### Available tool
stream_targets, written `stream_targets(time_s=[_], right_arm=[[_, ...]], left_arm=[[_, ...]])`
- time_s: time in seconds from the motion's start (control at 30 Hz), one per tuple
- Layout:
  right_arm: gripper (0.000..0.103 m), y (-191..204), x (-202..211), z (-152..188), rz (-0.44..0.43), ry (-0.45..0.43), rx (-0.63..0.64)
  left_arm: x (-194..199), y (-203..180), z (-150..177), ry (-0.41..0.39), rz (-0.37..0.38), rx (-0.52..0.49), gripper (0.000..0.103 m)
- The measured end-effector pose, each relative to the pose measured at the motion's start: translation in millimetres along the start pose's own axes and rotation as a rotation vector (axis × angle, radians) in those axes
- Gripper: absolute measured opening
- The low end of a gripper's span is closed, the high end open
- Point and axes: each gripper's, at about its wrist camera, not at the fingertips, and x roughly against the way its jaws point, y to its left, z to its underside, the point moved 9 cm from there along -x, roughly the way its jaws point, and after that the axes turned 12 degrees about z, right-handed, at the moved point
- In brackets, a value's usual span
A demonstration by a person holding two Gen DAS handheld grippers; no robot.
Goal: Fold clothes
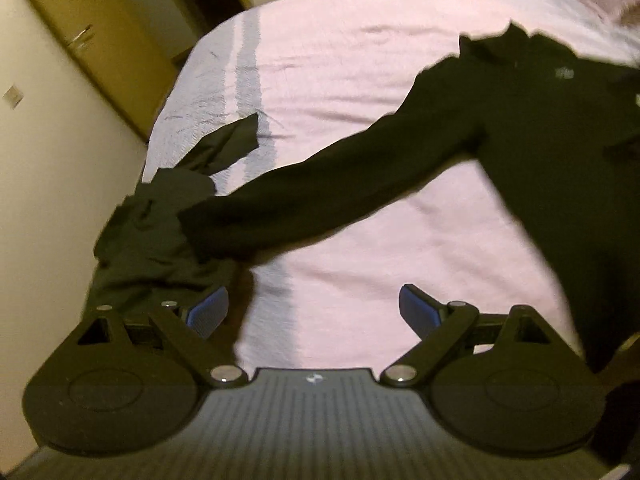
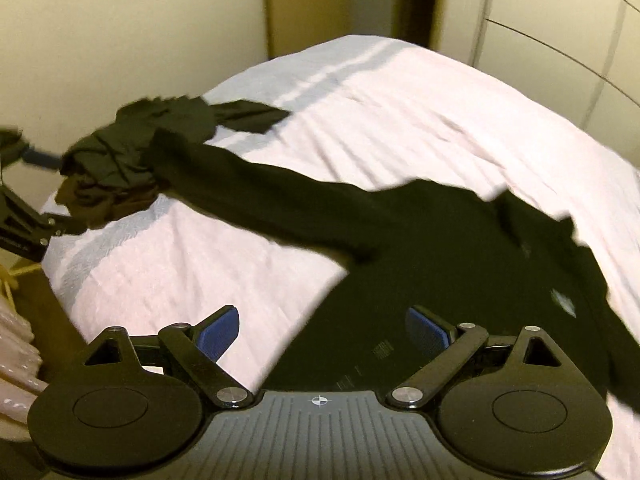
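Note:
A black long-sleeved top (image 1: 540, 152) lies spread on the pink bedsheet (image 1: 352, 80), one sleeve (image 1: 320, 196) stretched out toward a crumpled pile of dark clothes (image 1: 148, 232) at the bed's edge. My left gripper (image 1: 314, 310) is open and empty, hovering just above the sheet beside the pile. In the right wrist view the top (image 2: 460, 248) fills the lower right and the sleeve (image 2: 256, 188) runs up left to the pile (image 2: 116, 164). My right gripper (image 2: 322, 334) is open and empty over the top's hem.
The bedsheet (image 2: 400, 120) covers the bed, with a pale blue stripe (image 1: 248, 80) near its far side. A wooden door (image 1: 92, 32) and cream wall stand beyond. The left gripper's arm (image 2: 24, 216) shows at the left edge by the pile.

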Motion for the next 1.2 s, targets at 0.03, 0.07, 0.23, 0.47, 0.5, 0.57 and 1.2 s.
stream_targets(time_s=[0.03,0.07,0.23,0.47,0.5,0.57,1.2], right_arm=[[0.093,17,-12,-13,-0.016,-0.013,0.021],[0.093,34,-24,-24,-0.029,-0.024,0.053],[0.065,125,-91,-78,-0.114,-0.045,0.209],[0.052,232,-176,-122,-0.193,-0.122,0.455],[0.052,243,-188,-124,-0.186,-0.128,0.489],[0.052,261,-215,-127,-0.164,-0.146,0.558],[0.007,110,-165,-199,-0.165,-0.381,0.003]], left_arm=[[-7,17,2,0.002,0.002,-0.025,0.090],[-15,32,3,0.006,0.009,-0.043,0.090],[-43,94,-2,-0.029,0.049,-0.109,0.085],[-66,150,14,-0.010,0.039,-0.130,0.081],[-69,156,19,-0.003,0.044,-0.108,0.081],[-74,162,29,0.012,0.051,-0.070,0.081],[-83,100,-7,-0.022,0.112,-0.128,0.081]])
